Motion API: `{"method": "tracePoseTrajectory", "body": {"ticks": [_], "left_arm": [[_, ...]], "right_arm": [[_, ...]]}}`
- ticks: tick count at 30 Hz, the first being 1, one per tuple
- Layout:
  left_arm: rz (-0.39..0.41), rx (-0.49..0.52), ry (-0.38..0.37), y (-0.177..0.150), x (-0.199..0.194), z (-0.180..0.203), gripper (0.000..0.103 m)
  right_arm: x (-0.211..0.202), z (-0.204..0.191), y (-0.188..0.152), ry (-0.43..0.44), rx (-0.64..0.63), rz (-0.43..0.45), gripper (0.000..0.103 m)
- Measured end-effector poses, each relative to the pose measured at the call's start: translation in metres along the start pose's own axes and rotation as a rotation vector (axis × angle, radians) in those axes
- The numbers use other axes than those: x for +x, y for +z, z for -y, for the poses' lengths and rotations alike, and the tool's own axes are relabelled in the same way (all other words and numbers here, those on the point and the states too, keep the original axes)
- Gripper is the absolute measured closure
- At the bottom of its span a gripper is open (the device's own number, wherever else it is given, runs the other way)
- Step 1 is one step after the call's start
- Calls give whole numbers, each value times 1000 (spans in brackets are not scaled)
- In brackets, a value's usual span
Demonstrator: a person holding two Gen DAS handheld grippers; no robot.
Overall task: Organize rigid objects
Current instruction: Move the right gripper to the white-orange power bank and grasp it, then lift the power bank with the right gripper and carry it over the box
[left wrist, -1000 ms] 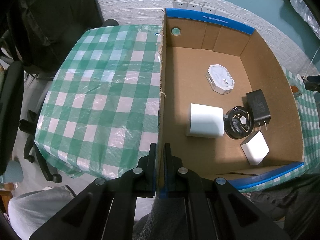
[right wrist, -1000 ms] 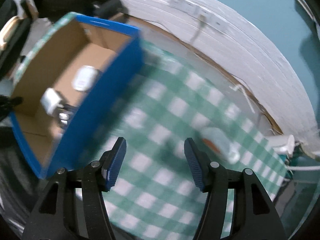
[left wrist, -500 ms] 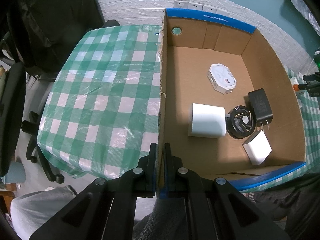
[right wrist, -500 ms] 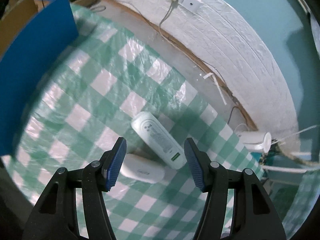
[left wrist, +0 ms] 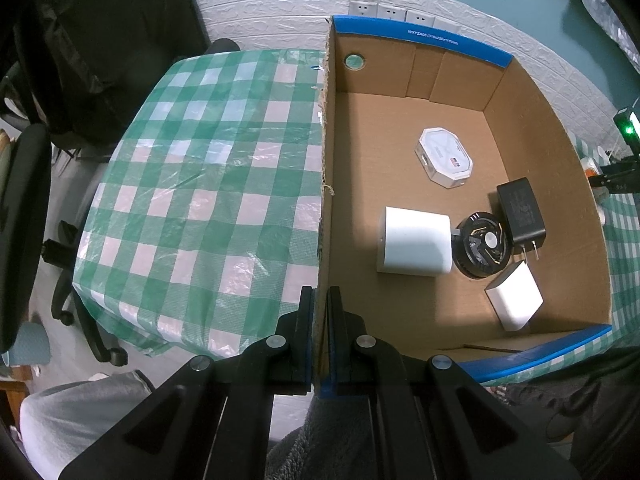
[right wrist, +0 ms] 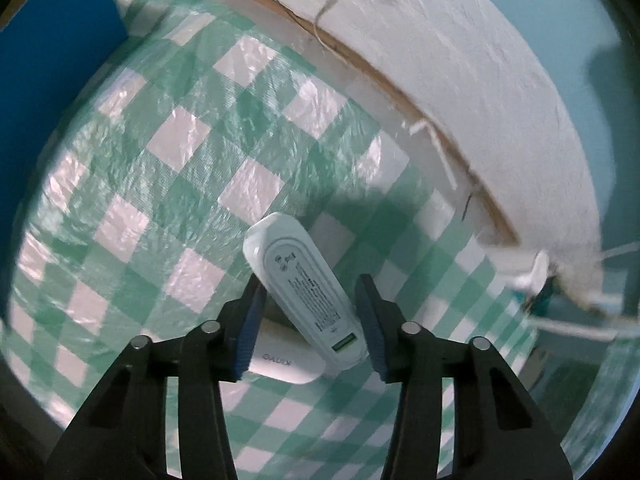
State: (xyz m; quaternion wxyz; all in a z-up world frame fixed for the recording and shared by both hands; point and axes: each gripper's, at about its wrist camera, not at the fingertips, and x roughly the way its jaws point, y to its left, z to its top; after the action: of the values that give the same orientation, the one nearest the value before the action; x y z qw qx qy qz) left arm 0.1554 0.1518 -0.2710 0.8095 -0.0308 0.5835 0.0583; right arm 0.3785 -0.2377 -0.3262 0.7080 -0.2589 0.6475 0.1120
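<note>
My left gripper (left wrist: 320,300) is shut on the near left wall of a cardboard box (left wrist: 325,184) with blue edges. Inside lie a white octagonal box (left wrist: 445,158), a white cube (left wrist: 414,247), a black round part (left wrist: 482,244), a black plug adapter (left wrist: 520,214) and a white charger (left wrist: 516,301). My right gripper (right wrist: 310,316) is open, its fingers either side of a long white device (right wrist: 306,290) lying face down on the checked cloth. That device rests across a second flat white device (right wrist: 286,362).
The green-and-white checked tablecloth (left wrist: 200,184) covers the table. The box's blue outer wall (right wrist: 52,60) stands at the left of the right wrist view. A white textured wall panel (right wrist: 460,80) with cables and sockets runs behind the table. Black office chairs (left wrist: 24,184) stand at left.
My right gripper has swung away from the box and come down over the long white device, which now sits between its open fingers. The left gripper and box have stayed put.
</note>
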Motion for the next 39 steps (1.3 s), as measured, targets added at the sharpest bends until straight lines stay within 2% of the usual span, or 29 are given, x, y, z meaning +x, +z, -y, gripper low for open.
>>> {"method": "tracePoseTrajectory", "body": {"ticks": [4, 8, 19, 24, 33, 39], "left_arm": [[1, 1, 1, 0, 0, 1, 99], [0, 1, 2, 0, 0, 0, 99], [-3, 6, 7, 1, 0, 0, 99], [-5, 6, 11, 1, 1, -2, 99], [-1, 8, 14, 1, 2, -1, 99], [-1, 8, 13, 1, 2, 0, 99]], "right_arm": [[-2, 4, -1, 78, 74, -63, 71], [0, 11, -3, 149, 150, -82, 73], [16, 7, -4, 163, 200, -12, 74], [15, -4, -16, 183, 191, -34, 76], [2, -28, -44, 231, 196, -21, 77], [-25, -39, -53, 260, 190, 8, 77]]}}
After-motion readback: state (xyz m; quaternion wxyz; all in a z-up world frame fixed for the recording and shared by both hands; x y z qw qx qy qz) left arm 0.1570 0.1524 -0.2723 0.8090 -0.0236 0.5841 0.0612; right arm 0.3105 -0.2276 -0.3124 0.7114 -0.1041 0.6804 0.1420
